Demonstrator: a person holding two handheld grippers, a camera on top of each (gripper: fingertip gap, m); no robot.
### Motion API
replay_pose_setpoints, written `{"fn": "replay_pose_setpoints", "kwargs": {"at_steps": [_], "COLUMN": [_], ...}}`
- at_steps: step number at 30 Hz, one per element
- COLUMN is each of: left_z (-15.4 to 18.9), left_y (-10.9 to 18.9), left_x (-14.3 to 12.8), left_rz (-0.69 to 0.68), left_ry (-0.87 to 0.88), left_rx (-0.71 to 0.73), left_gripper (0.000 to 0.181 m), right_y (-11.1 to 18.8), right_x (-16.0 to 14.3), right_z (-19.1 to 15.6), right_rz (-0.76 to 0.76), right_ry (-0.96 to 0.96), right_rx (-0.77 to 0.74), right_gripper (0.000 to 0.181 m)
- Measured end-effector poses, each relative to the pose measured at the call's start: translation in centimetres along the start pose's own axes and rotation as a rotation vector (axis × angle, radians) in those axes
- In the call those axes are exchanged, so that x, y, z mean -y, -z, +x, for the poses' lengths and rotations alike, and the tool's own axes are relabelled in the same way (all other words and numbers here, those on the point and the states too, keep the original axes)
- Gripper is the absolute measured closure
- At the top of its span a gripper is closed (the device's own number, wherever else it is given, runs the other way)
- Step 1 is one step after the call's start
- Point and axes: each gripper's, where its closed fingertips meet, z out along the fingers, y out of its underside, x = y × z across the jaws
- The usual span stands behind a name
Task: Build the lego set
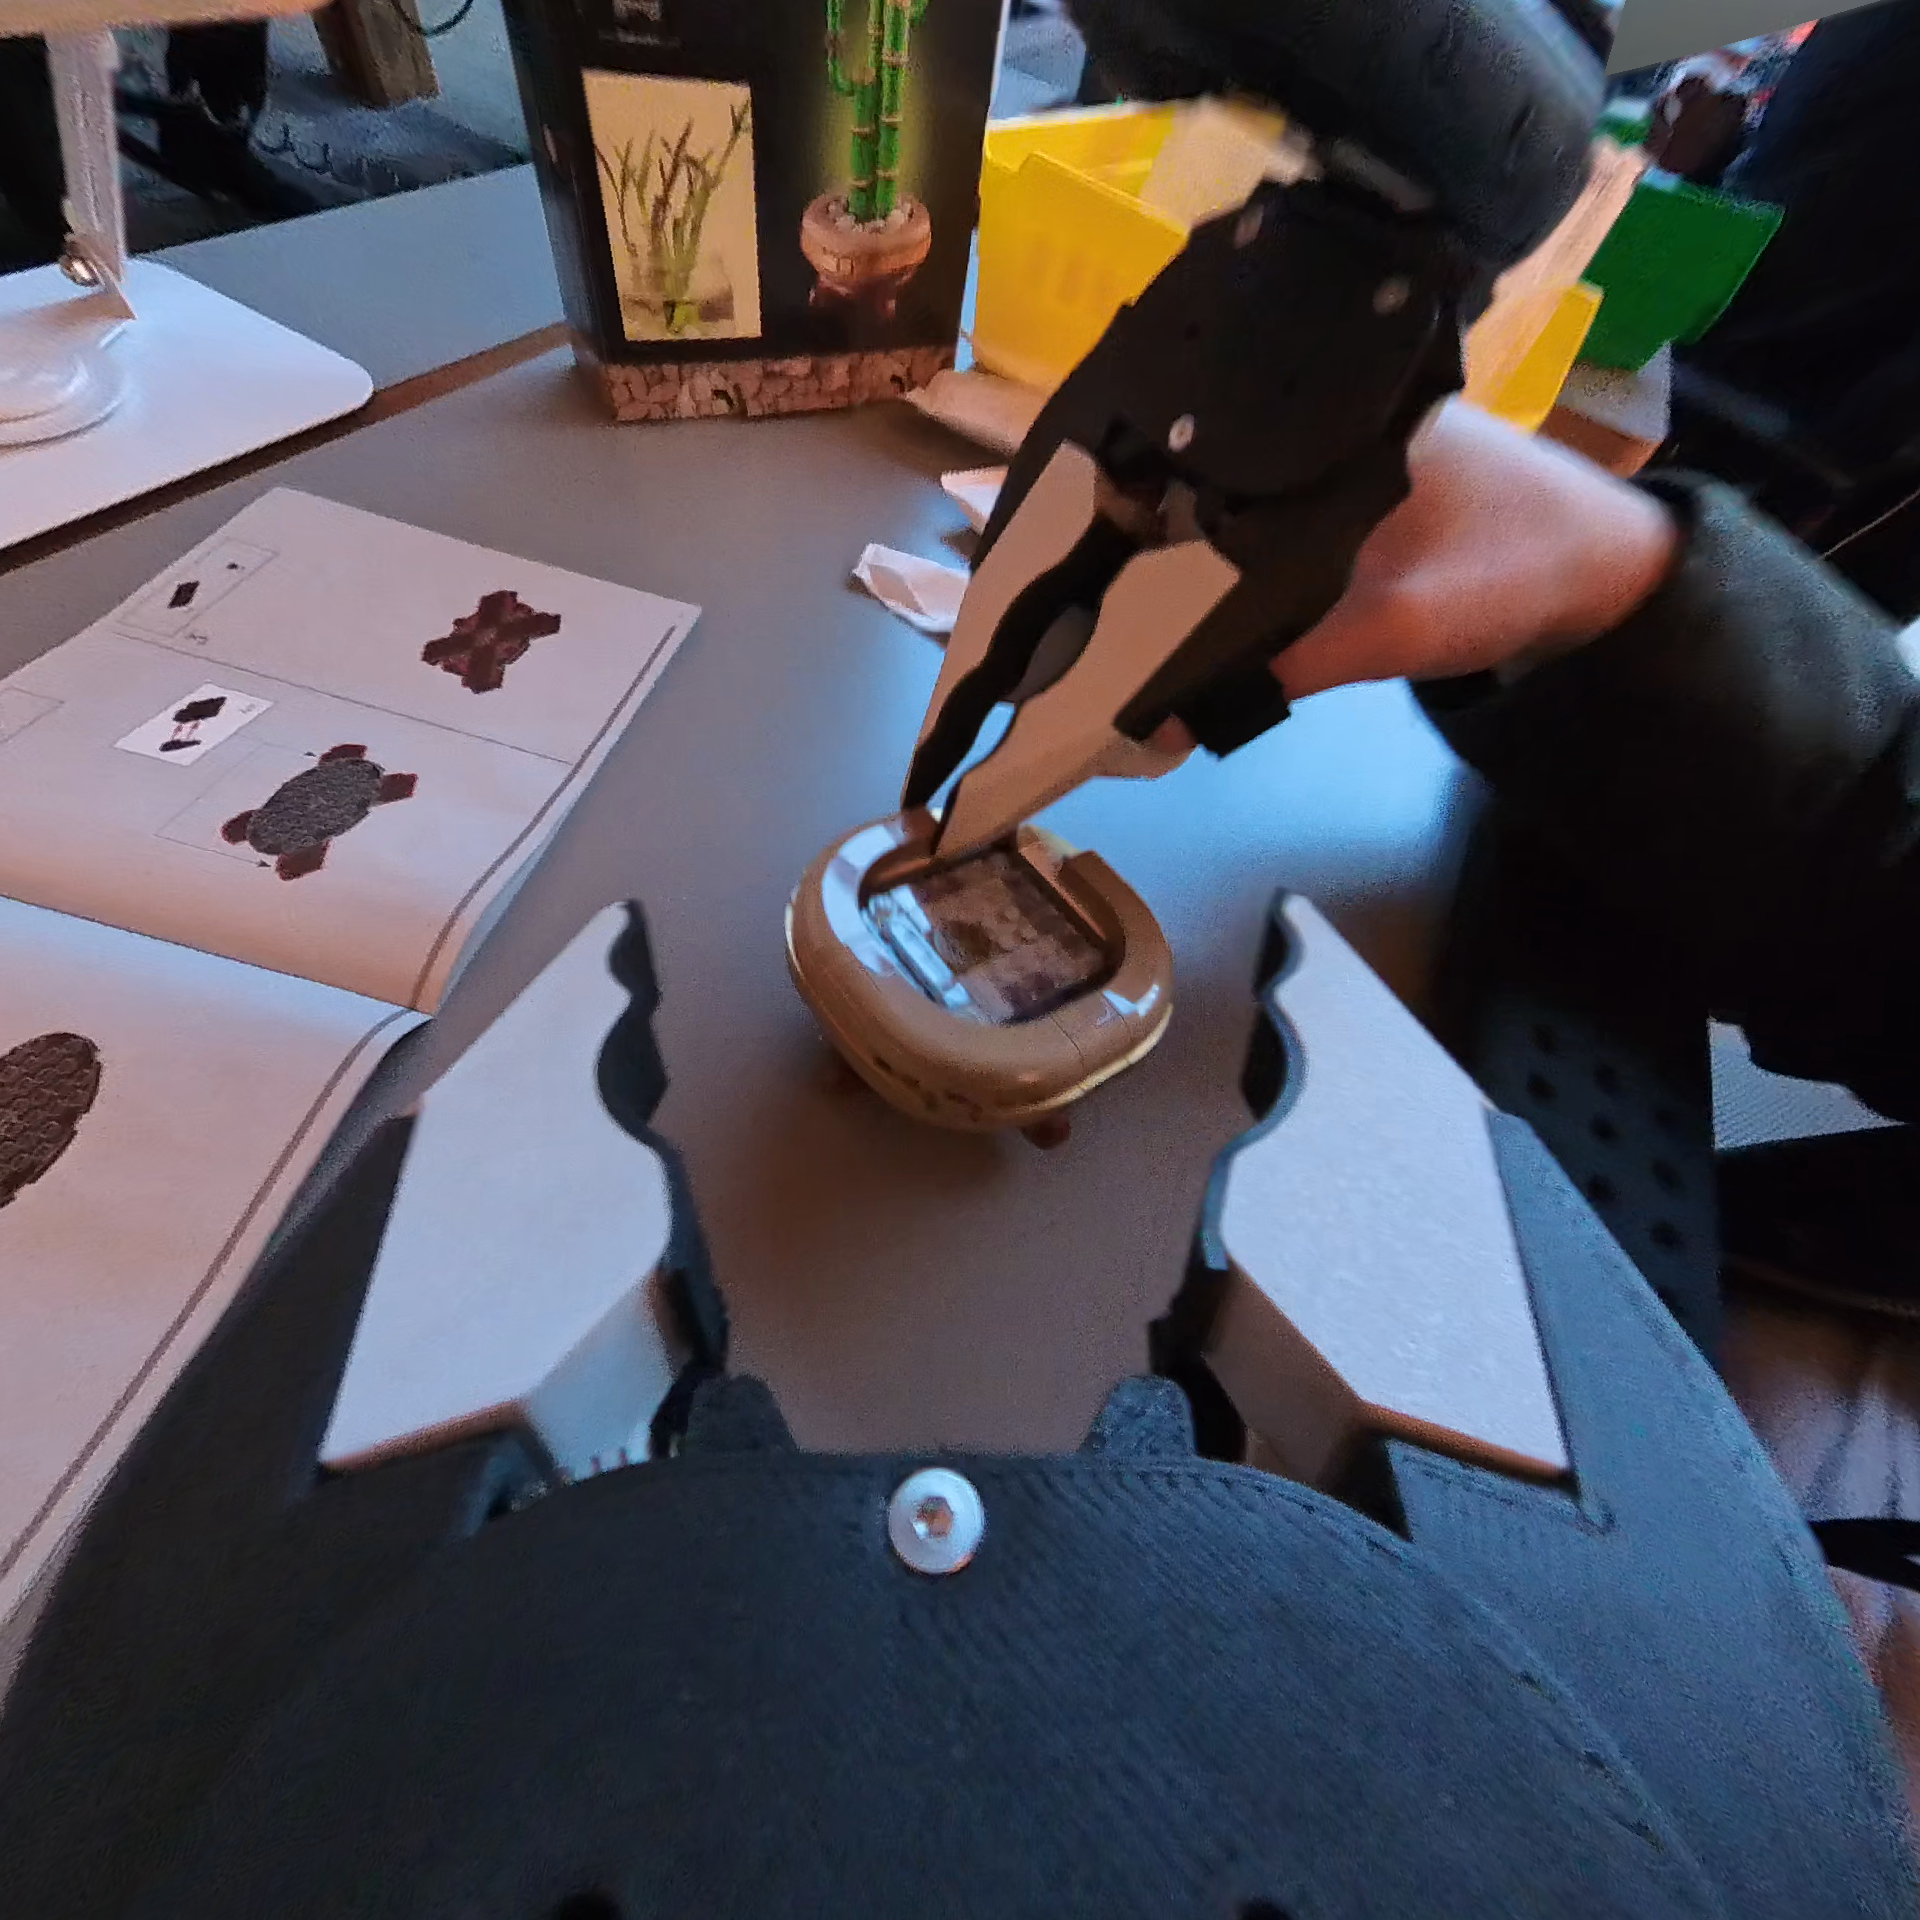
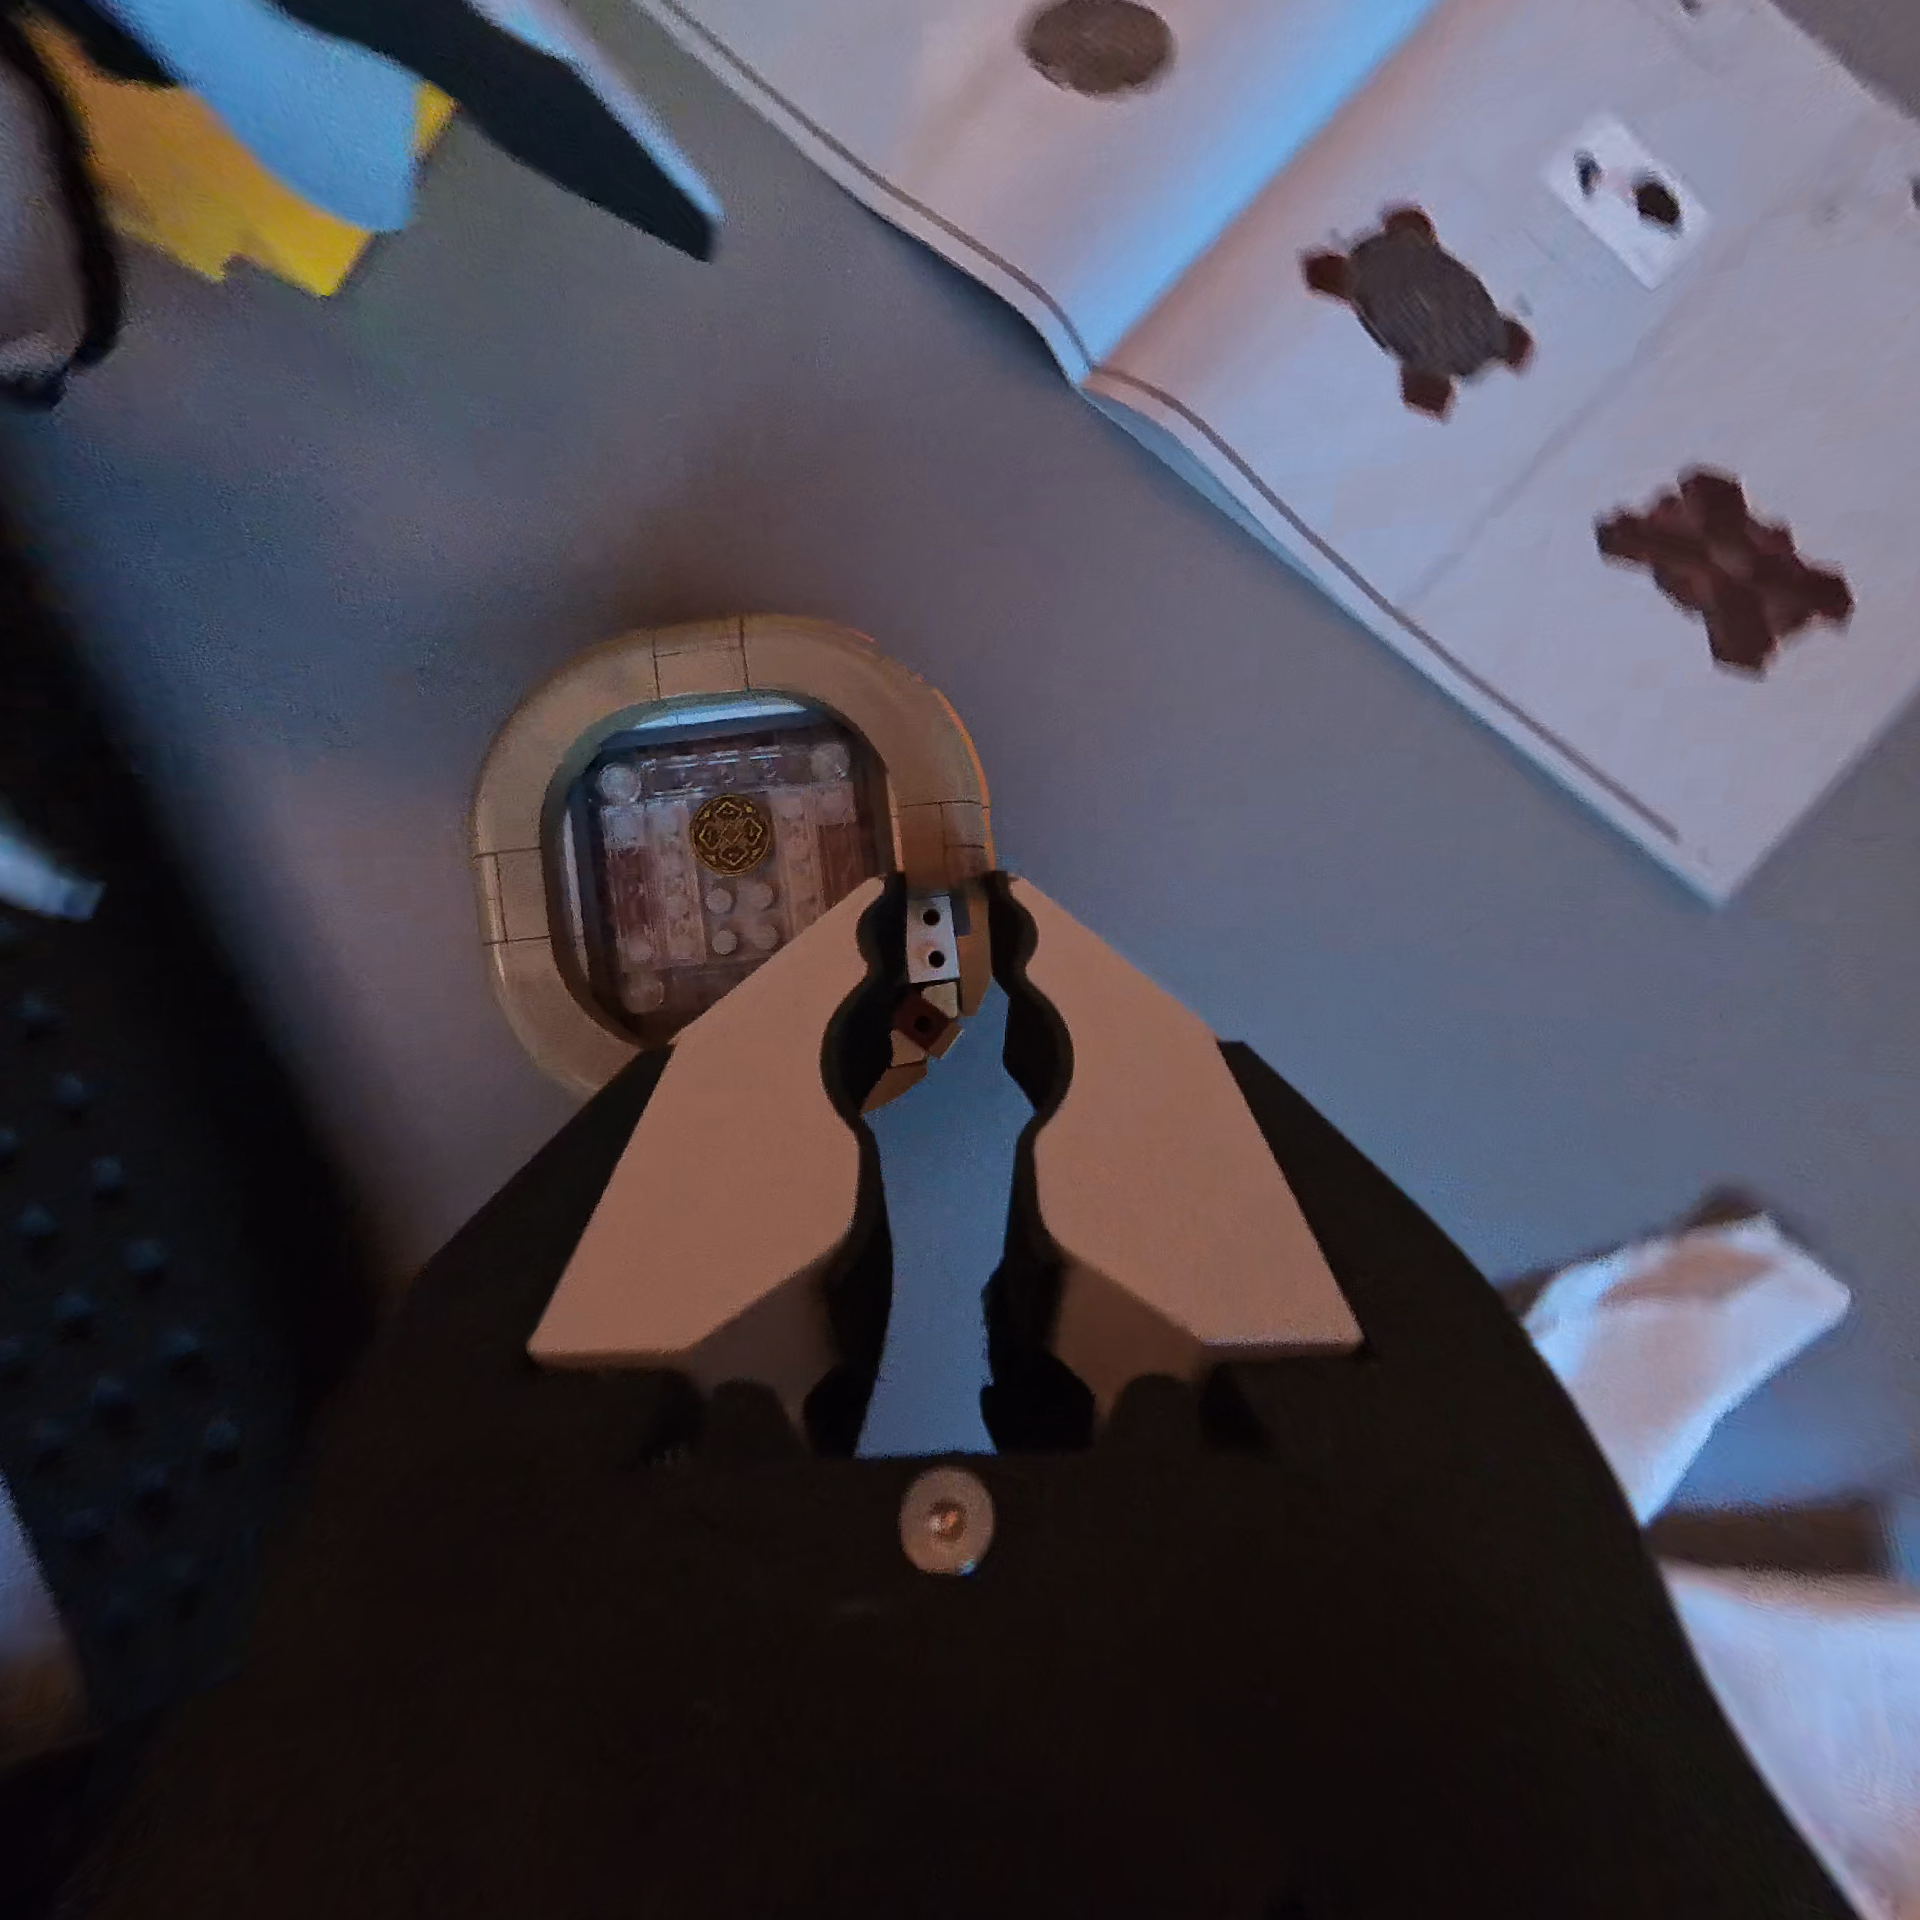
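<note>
A tan rounded lego pot (image 1: 977,1049) stands on the grey table (image 1: 727,582) on dark red feet. Its square opening shows clear plates and a round gold-patterned tile (image 2: 730,831). My left gripper (image 1: 956,909) is open and empty, just short of the pot, with a finger to each side. My right gripper (image 1: 925,821) comes down from the upper right, tips at the pot's far rim (image 2: 520,831). In the right wrist view my right gripper (image 2: 943,883) is shut on a small lego piece (image 2: 932,935), light grey with two holes, with dark red and tan parts behind.
An open instruction booklet (image 1: 312,727) lies left of the pot and also shows in the right wrist view (image 2: 1558,312). The set's box (image 1: 769,208) and yellow bins (image 1: 1070,249) stand behind. A crumpled white bag (image 2: 1683,1340) lies nearby. A hand (image 1: 1507,561) holds the right gripper. Tip to tip, the grippers are about 9 cm apart.
</note>
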Motion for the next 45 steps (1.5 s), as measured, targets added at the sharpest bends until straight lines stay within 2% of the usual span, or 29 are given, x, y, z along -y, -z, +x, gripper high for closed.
{"fn": "replay_pose_setpoints", "kwargs": {"at_steps": [2, 3, 7, 11, 13, 16, 19, 21, 24, 27, 30, 35, 45], "left_z": [0.4, 0.7, 0.9, 1.2, 1.4, 1.8, 1.9, 1.9, 1.9, 1.7, 1.5, 1.2, 0.7], "left_y": [-1.2, -1.9, -3.7, -4.1, -4.3, -4.4, -4.5, -4.5, -4.4, -4.5, -4.5, -4.2, -4.1], "left_x": [-1.4, -2.2, -4.7, -5.5, -5.8, -6.1, -6.3, -6.3, -6.3, -6.3, -6.2, -6.1, -6.0], "left_rz": [-0.063, -0.103, -0.222, -0.253, -0.261, -0.262, -0.262, -0.260, -0.259, -0.246, -0.236, -0.238, -0.247], "left_ry": [-0.029, -0.045, -0.131, -0.144, -0.137, -0.121, -0.090, -0.088, -0.091, -0.089, -0.071, -0.014, -0.059], "left_rx": [0.037, 0.047, 0.097, 0.076, 0.053, 0.009, -0.021, -0.029, -0.030, -0.039, -0.036, -0.044, 0.003], "left_gripper": [0.047, 0.044, 0.043, 0.049, 0.060, 0.070, 0.071, 0.071, 0.071, 0.071, 0.071, 0.071, 0.071], "right_y": [0.5, 0.7, 1.5, 2.1, 2.3, 2.1, 0.6, -0.5, -1.2, -1.2, -1.3, -1.5, -1.3], "right_x": [-0.7, -1.0, -1.5, -2.0, -0.5, 2.3, 2.3, 1.5, 1.5, 1.6, 1.9, 2.6, 3.3], "right_z": [0.5, 0.4, -1.6, -2.9, -2.8, -2.5, -2.8, -2.5, -2.6, -2.5, -2.3, -2.5, -2.4], "right_rz": [-0.034, -0.042, -0.068, -0.120, -0.039, 0.119, 0.100, 0.049, 0.051, 0.052, 0.074, 0.144, 0.229], "right_ry": [-0.134, -0.179, -0.256, -0.259, -0.204, 0.018, 0.145, 0.157, 0.147, 0.116, 0.171, 0.144, 0.164], "right_rx": [-0.036, -0.043, 0.073, 0.204, 0.231, 0.171, 0.114, 0.071, 0.082, 0.096, 0.054, 0.106, 0.131], "right_gripper": [0.167, 0.167, 0.166, 0.175, 0.173, 0.150, 0.150, 0.160, 0.165, 0.167, 0.168, 0.168, 0.169]}}
